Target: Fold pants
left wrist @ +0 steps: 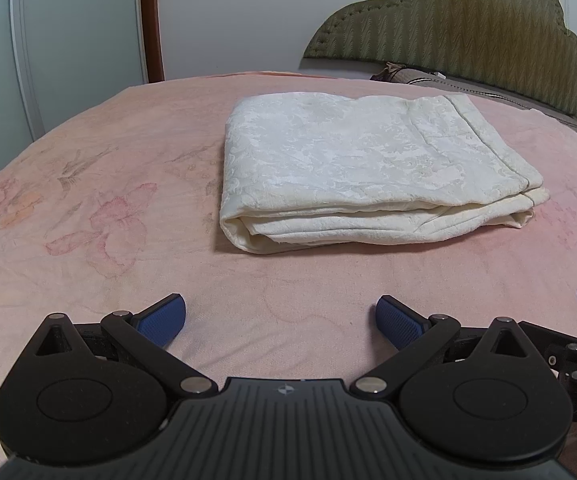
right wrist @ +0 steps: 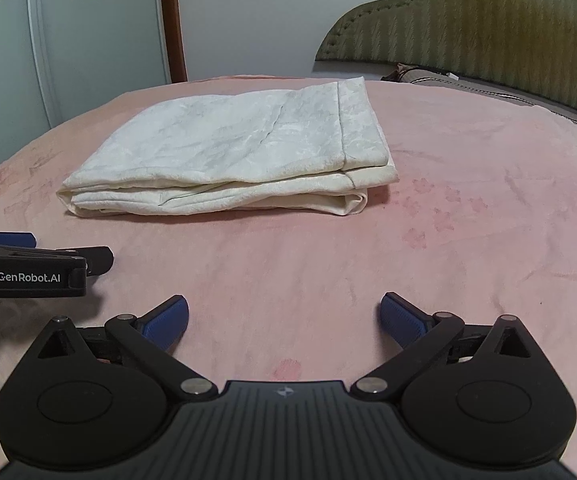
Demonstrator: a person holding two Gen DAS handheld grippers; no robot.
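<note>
Cream pants (left wrist: 372, 172) lay folded in a flat stack on the pink bedsheet (left wrist: 88, 208), well ahead of left gripper (left wrist: 281, 322) and right gripper (right wrist: 284, 320), both spread wide, holding nothing.

wide bare pink floral bedspread (left wrist: 88, 184) lies between both spread-fingered grippers and the folded cream-white patterned pants (left wrist: 360, 168); approach from the front is unobstructed. the padded olive-green headboard (left wrist: 468, 24) and a dark pillow (left wrist: 420, 76) close off the far right side.
</note>
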